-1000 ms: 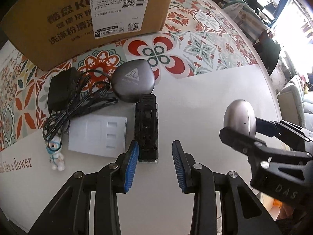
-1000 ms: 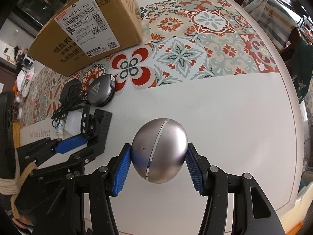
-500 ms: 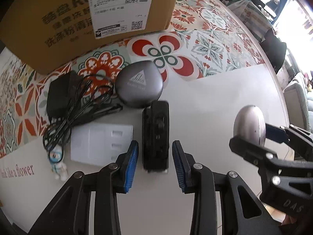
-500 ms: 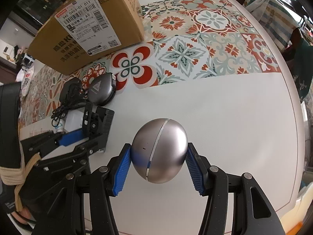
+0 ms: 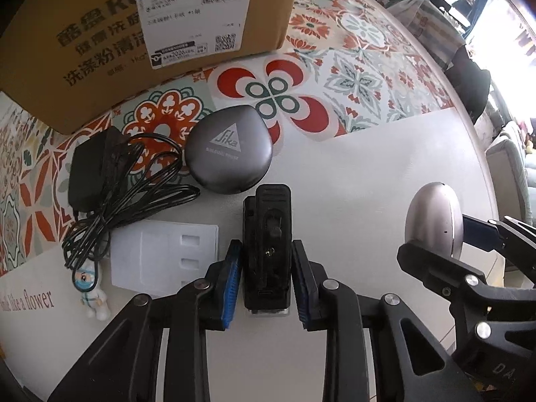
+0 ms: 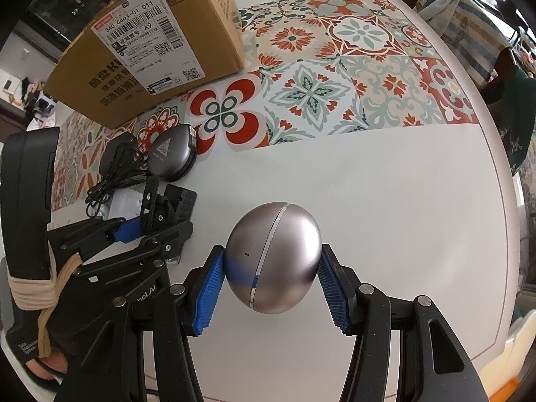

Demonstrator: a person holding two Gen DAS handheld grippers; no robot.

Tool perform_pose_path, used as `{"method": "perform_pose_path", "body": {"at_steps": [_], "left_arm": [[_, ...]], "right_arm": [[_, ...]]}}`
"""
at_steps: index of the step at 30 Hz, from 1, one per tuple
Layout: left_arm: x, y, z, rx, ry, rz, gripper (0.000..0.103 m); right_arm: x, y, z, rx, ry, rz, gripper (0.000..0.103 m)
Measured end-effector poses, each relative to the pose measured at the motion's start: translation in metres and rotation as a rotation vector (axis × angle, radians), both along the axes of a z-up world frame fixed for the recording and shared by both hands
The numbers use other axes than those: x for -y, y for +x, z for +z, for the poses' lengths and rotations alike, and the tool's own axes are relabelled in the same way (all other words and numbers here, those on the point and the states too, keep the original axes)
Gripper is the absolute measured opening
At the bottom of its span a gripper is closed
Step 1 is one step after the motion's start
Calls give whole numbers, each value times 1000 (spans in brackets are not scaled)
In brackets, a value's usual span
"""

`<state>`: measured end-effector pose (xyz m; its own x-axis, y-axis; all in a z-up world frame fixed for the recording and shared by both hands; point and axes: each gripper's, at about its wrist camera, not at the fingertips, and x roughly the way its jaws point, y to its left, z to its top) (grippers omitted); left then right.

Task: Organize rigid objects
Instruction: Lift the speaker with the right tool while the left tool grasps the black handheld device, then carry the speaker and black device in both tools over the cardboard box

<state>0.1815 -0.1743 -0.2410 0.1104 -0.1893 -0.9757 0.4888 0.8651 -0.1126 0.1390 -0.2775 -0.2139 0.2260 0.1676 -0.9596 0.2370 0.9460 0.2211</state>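
We see a black clip-like device (image 5: 267, 248), long and narrow, lying on the white table (image 5: 368, 167) just in front of a rounded grey case (image 5: 228, 154) with a triangle logo. That grey case is our landmark. A second ago the left gripper (image 5: 267, 283) hung above the device with its blue pads wide apart; now it sits lower, its jaws have just been closing, and both pads press the device's long sides. We judge the grasp made, so the next step is likely lifting it toward wherever it belongs.

To the left of the grey case lies a black charger with a tangled cable (image 5: 110, 187), and in front of that a white rectangular block (image 5: 164, 258) and a small white figurine (image 5: 90, 288). Behind the case stands a cardboard box (image 5: 100, 33) with a shipping label.

Well to the right of the case, the right gripper (image 6: 272, 279) clamps a silver egg-shaped object (image 6: 272, 261), unchanged from a second ago; whether it touches the table we cannot tell.
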Motion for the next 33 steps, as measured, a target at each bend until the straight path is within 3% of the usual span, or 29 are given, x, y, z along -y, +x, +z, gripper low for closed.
{"method": "perform_pose_path", "body": {"at_steps": [8, 20, 33], "left_arm": [[-14, -1, 37, 70, -45, 43, 29], [-45, 4, 103, 210, -123, 130, 29], [-74, 7, 152, 333, -160, 190, 29]], "right_arm": [[-3, -1, 22, 46, -6, 12, 55], [-23, 15, 88, 190, -28, 81, 55], [-48, 29, 132, 310, -27, 155, 55]]}}
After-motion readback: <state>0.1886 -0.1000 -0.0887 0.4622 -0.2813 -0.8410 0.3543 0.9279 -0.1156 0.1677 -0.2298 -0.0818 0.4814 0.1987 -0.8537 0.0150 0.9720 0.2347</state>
